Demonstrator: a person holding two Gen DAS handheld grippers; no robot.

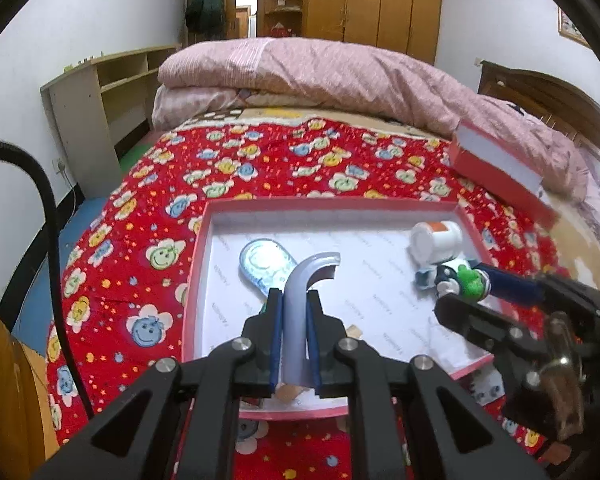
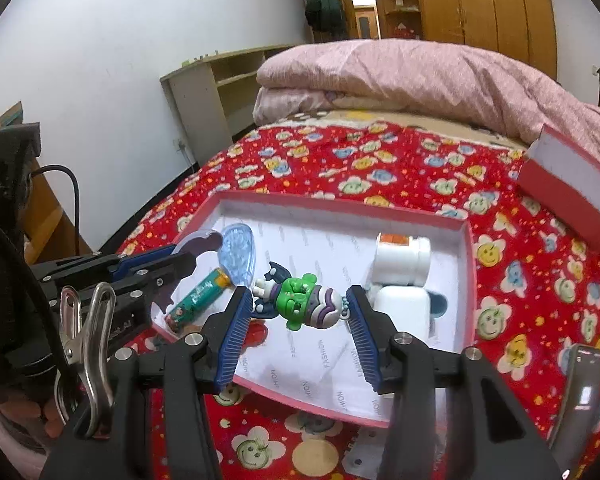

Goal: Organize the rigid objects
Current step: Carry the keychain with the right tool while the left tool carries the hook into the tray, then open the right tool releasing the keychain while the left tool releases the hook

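Note:
A shallow pink box (image 1: 199,264) lined with white paper lies open on the red flowered bedspread; it also shows in the right wrist view (image 2: 471,272). My left gripper (image 1: 294,300) is shut on a curved grey plastic piece (image 1: 304,280) and holds it over the box's near left part. My right gripper (image 2: 300,300) is open around a green and white toy figure (image 2: 304,300), which lies in the box between the pads, apart from them. The toy figure shows in the left wrist view (image 1: 460,278) too. A white jar (image 2: 400,260), a clear blue oval case (image 1: 266,264) and a green battery (image 2: 198,298) lie in the box.
The box lid (image 1: 500,168) leans at the right against a folded pink quilt (image 1: 340,76). A white charger block (image 2: 400,312) lies in the box by the jar. A phone-like dark object (image 2: 580,392) lies at the near right. A shelf unit (image 1: 100,92) stands left of the bed.

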